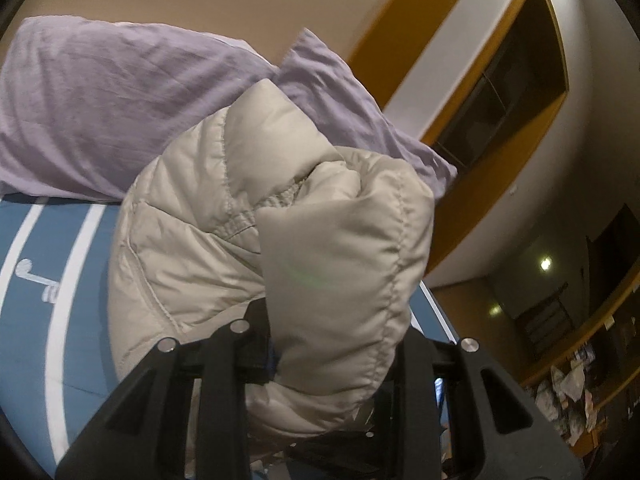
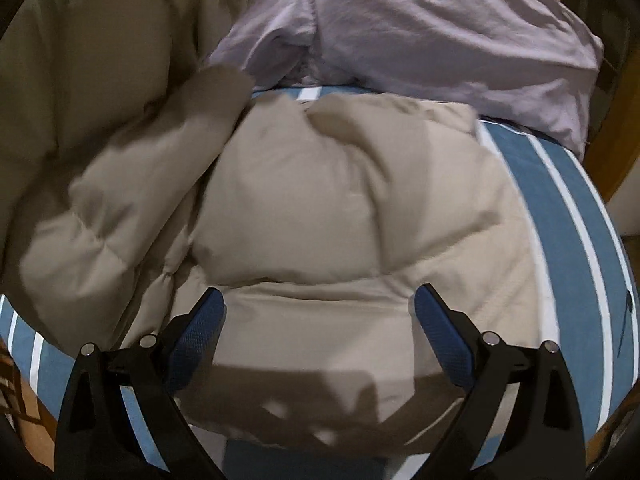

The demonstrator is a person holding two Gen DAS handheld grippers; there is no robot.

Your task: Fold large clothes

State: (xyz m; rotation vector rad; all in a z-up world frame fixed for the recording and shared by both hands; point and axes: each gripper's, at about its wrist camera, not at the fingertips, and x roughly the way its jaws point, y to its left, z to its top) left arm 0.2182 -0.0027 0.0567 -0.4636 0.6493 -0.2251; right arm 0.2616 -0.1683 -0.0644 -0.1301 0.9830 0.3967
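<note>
Left wrist view: my left claw [image 1: 320, 364] is clamped on a bunched sleeve of the beige puffer jacket [image 1: 224, 248], lifted over the blue striped bed [image 1: 36, 280]. Right claw [image 2: 320, 320] hangs open, empty, above the jacket body — spread on the bed. Beyond, lilac pillows [image 2: 440, 28]. Fold barely begun, I judge — sleeves and body remain.

Dim warm light, motion blur, fisheye-bent edges (dark corners)
</note>
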